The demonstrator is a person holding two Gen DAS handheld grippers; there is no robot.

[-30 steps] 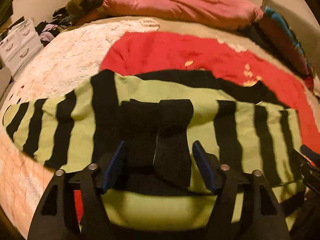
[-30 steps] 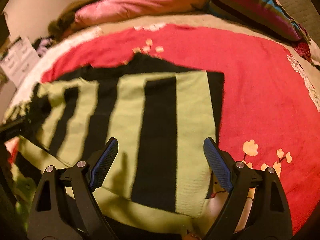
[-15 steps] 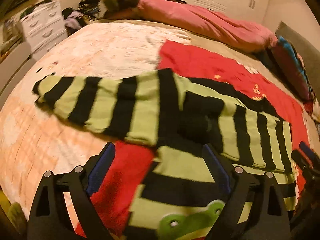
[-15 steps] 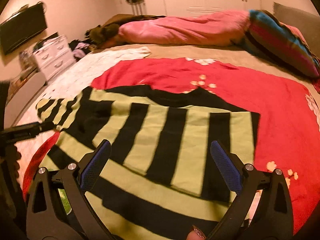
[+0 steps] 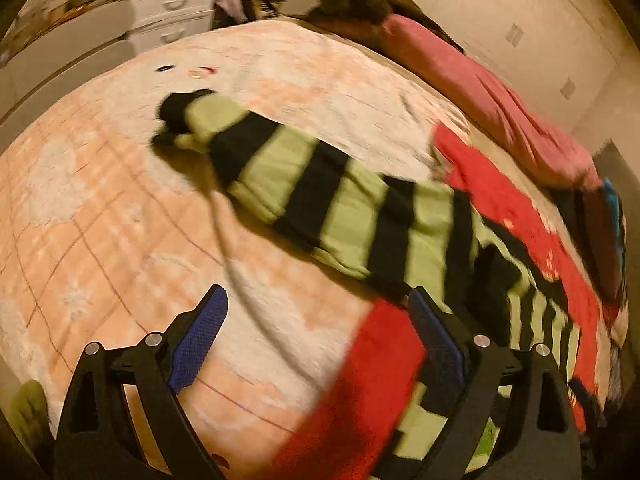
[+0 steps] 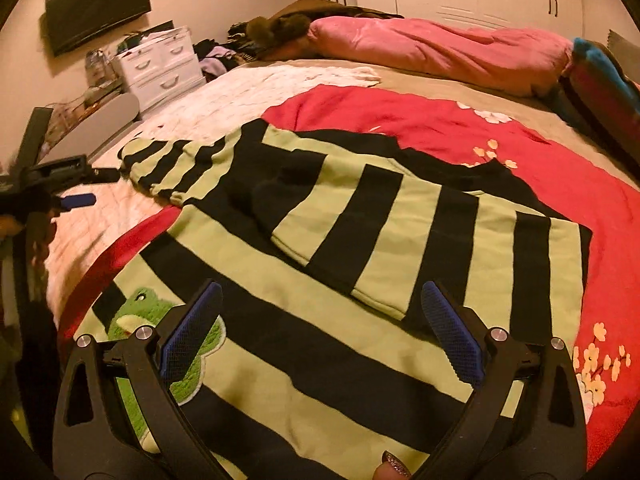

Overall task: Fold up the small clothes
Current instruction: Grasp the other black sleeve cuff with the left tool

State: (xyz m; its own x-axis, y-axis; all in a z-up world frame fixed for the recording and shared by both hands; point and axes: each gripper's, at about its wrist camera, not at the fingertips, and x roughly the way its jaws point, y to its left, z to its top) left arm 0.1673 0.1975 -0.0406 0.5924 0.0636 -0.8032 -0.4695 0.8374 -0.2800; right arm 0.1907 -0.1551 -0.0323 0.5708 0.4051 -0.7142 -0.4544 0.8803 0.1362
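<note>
Your left tongs [image 5: 316, 332] stand wide apart with nothing between the blue pads, which have just been opening; they hang over the pale quilted bedspread [image 5: 100, 216] beside the garment. Your right tongs [image 6: 320, 328] are spread just as wide, also having just opened further, and they grip nothing; the cloth lies flat beneath them, and your fingertip with a glittery nail [image 6: 394, 470] shows at the bottom edge. The task's thing, a green-and-black striped sweater [image 6: 360, 260], lies spread on the bed, mostly on the red flowered blanket [image 6: 540, 168]. One sleeve is folded across its body, and the other sleeve [image 5: 288, 176] stretches out onto the pale bedspread, its cuff well away from the body. A green frog patch [image 6: 136, 316] shows on the sweater's front near your right tongs. A pink pillow [image 6: 440, 52] rests at the far side of the bed, and a white drawer unit [image 6: 160, 64] stands beyond the bed's edge.
</note>
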